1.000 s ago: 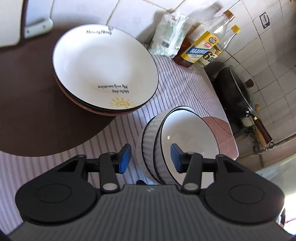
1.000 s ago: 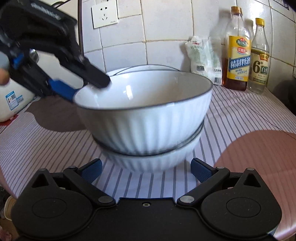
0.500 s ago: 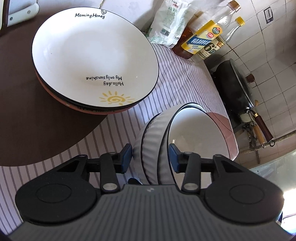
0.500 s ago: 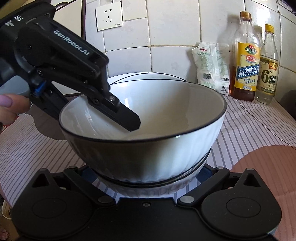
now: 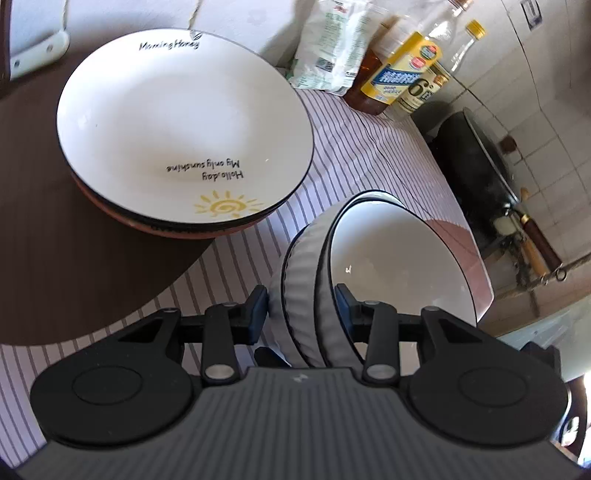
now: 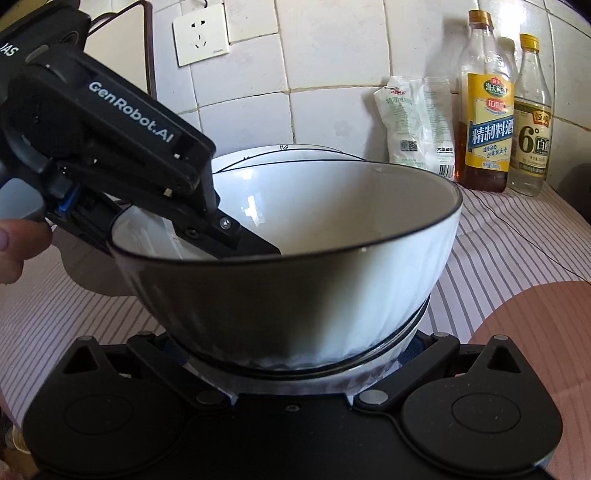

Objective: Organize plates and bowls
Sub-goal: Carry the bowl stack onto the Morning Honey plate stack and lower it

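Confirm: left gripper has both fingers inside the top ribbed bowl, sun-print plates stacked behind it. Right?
Not quite. The left gripper has one finger inside the top ribbed bowl and the other outside the bowl wall, straddling it; the left wrist view shows this. Sun-print plates are stacked behind it.

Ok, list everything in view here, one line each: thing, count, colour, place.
bowls: two, white with dark rims, nested on the striped cloth, right in front of both grippers
plates: a stack, top one white with a yellow sun, behind the bowls
bottles: two, yellow labels, against the tiled wall
bag: one, white, left of the bottles
wok: one, black, beyond the cloth's far edge
wall socket: one, white, on the tiles
cloth: one, white with purple stripes, covering the counter
left gripper: black with blue pads, straddling both bowls' walls
right gripper: black, fingers either side of the lower bowl
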The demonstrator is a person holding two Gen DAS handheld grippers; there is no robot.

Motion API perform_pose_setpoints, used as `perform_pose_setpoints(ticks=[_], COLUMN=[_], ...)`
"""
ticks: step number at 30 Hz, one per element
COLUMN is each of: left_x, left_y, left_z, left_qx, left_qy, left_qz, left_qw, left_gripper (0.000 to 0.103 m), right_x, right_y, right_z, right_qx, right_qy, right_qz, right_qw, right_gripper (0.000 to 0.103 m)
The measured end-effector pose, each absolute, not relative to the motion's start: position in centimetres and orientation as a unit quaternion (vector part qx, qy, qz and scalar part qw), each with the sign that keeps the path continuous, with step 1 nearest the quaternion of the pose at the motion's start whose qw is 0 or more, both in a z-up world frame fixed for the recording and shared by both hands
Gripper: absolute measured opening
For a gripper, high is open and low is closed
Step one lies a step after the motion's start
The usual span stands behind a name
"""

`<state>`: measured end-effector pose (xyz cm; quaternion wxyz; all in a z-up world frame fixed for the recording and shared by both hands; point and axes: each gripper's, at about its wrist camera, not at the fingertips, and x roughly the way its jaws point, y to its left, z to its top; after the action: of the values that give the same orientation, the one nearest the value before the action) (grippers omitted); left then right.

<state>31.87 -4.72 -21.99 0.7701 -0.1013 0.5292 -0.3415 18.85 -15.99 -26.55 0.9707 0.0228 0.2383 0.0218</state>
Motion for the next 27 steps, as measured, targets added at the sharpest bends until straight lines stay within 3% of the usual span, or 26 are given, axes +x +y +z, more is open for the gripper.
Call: perform_pose_setpoints(ticks=[10,27], left_x=[30.7,29.9], left_y=[-4.8,-2.6], left_z=[-20.7,-12.8], left_qx=[-0.088,-0.103], left_qy=[0.508,0.469], left_qz=[-0.354,-0.358], left_qw=[0.780,0.801], left_gripper=[0.037,0.037], right_x=[18.0,17.5], right_y=[-16.1,-15.0], right_z=[-25.7,-18.6], right_qx=[0.011,-0.029], right_qy=[0.226,0.180], right_qz=[0.027,0.043], right_qw=[0.974,0.982], right_gripper=[0.103,0.103])
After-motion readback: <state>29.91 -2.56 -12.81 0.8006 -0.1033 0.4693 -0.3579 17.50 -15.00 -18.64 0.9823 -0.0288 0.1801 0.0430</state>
